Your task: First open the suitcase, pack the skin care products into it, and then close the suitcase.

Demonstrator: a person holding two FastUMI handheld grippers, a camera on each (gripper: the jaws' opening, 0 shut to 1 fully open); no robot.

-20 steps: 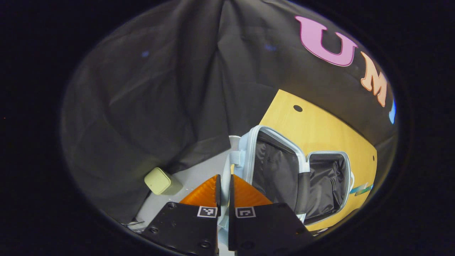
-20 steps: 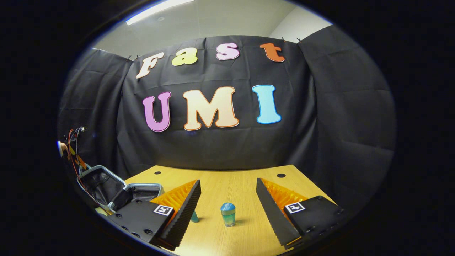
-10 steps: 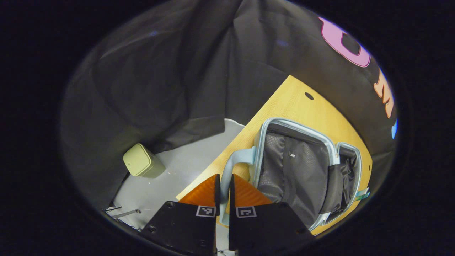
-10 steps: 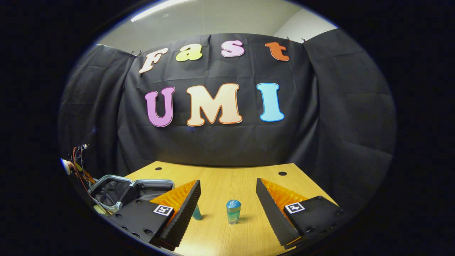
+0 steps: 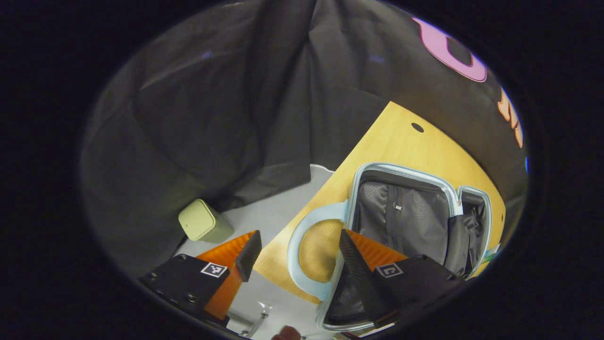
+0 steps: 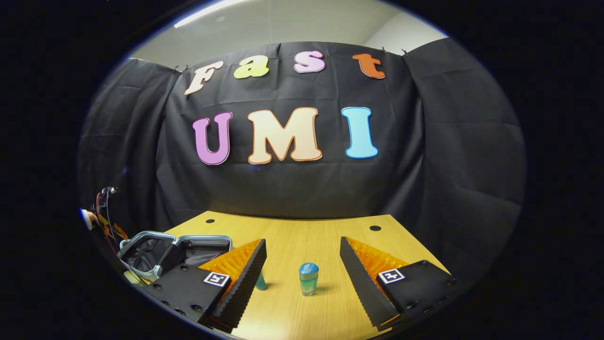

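Left gripper view shows the left tongs [image 5: 295,248] spread apart above the open suitcase [image 5: 406,222] on the table [image 5: 401,146]. Right tongs [image 6: 302,257] gape too, a small bottle [image 6: 308,278] standing between them.

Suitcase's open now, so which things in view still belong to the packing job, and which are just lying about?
Belongs to the job:
- suitcase, lying open on the table
- blue-capped bottle, standing between the open right tongs
- teal item partly hidden behind a finger, kind unclear
- left tongs, open near the suitcase handle

Lying about:
- pale green bin on the floor
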